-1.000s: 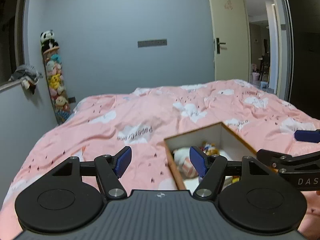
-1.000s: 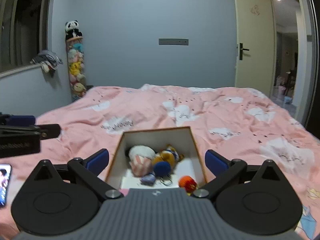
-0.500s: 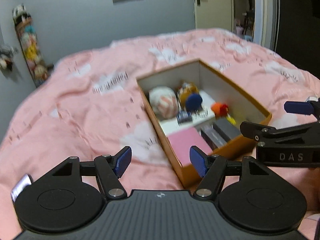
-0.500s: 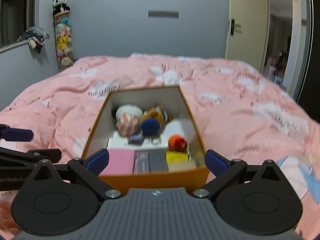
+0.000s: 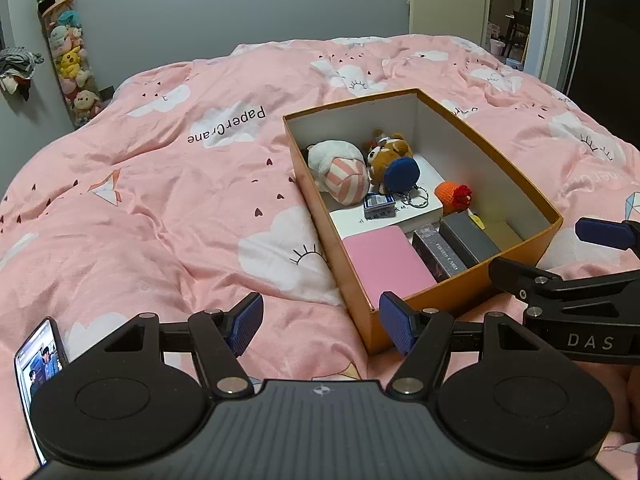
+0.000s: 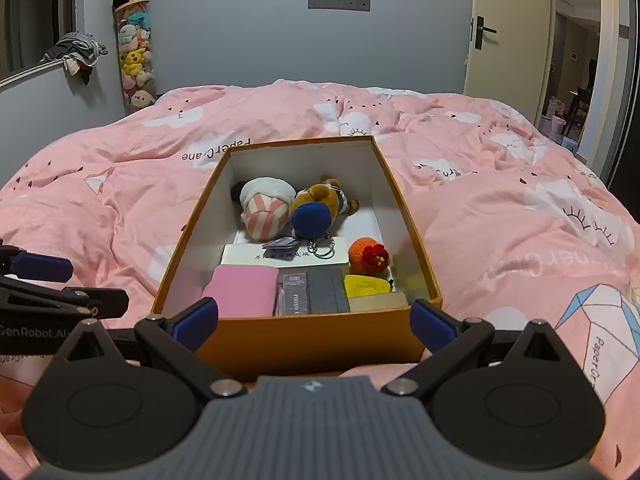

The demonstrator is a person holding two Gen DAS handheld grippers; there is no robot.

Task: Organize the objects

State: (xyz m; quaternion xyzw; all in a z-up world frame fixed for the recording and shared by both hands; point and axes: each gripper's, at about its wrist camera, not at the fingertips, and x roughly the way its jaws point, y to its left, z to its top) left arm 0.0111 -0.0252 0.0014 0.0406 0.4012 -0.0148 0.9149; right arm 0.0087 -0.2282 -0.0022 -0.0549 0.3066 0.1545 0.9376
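While we hold both the left hand-held gripper (image 5: 320, 328) and right hand-held gripper (image 6: 314, 320) spread wide and empty before the orange box (image 6: 312, 340) on the bed (image 5: 160, 208), soft bedding could let it tip under a careless reach.

Phone (image 5: 38, 360) half hidden behind left gripper (image 5: 320, 322); box (image 6: 320, 340) floor mostly buried under contents; small card (image 6: 282, 249) print unreadable.

Orange box (image 6: 312, 340) white inside, pink cloud-print duvet (image 6: 500, 208), pink-striped white plush (image 6: 264, 208), blue pouch (image 6: 312, 218)
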